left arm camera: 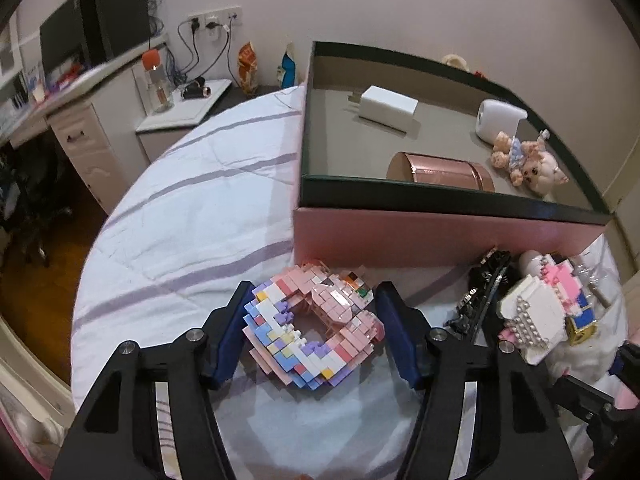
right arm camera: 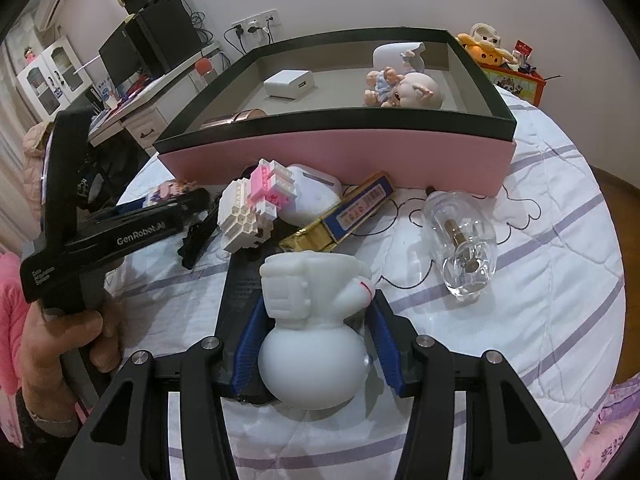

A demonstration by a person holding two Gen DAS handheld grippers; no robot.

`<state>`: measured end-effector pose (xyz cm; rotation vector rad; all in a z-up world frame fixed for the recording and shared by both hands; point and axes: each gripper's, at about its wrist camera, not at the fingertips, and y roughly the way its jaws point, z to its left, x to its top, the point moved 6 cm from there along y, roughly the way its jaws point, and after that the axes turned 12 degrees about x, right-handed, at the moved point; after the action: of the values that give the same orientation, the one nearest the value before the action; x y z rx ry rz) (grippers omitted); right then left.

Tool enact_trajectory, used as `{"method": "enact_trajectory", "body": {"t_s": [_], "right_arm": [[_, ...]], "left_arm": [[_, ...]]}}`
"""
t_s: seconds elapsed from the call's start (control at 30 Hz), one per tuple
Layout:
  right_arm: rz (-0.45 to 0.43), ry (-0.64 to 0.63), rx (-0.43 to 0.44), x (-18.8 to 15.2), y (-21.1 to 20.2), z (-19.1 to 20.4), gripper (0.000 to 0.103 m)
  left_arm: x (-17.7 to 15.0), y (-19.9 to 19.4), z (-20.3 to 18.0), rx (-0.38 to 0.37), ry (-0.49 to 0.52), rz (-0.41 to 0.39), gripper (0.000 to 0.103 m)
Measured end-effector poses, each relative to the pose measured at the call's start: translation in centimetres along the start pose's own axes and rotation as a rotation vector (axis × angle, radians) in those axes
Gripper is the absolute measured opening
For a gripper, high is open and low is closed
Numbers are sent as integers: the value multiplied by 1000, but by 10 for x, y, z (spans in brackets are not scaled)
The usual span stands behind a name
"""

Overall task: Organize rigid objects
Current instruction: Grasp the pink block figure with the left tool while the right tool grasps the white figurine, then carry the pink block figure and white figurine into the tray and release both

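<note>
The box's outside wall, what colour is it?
Pink, with a dark green rim on the box. The right wrist view shows it best.

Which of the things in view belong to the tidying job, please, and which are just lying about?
Job: pink box, block ring between the left hand-held gripper fingers, white figurine between the right hand-held gripper fingers, glass bulb.
Lying about: monitor, snack bag, wall sockets.

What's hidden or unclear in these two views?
- Copper tin: right view, mostly behind the box rim.
- Brick heart: left view, underside unseen; contact with left gripper unclear.
- White figurine: right view, face turned away; right gripper grip unclear.
</note>
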<state>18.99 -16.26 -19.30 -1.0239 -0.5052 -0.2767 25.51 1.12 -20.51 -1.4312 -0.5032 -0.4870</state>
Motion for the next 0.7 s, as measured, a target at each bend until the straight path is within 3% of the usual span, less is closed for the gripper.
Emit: {"method": "enact_trajectory", "body": {"t_s": [0.17,0.4,0.7], "right_arm": [[-5,2,8,-1,-4,3,52],[-19,-12,19,-2,-13,11,52],[-47,-41,29,-1,-31,23,52]], "left_arm": [[-7,-9,12,-35,-39,9,63],[-18,-28,22,-24,-55,7,63],[-11,-66,26,-35,-55,-49,63]]}}
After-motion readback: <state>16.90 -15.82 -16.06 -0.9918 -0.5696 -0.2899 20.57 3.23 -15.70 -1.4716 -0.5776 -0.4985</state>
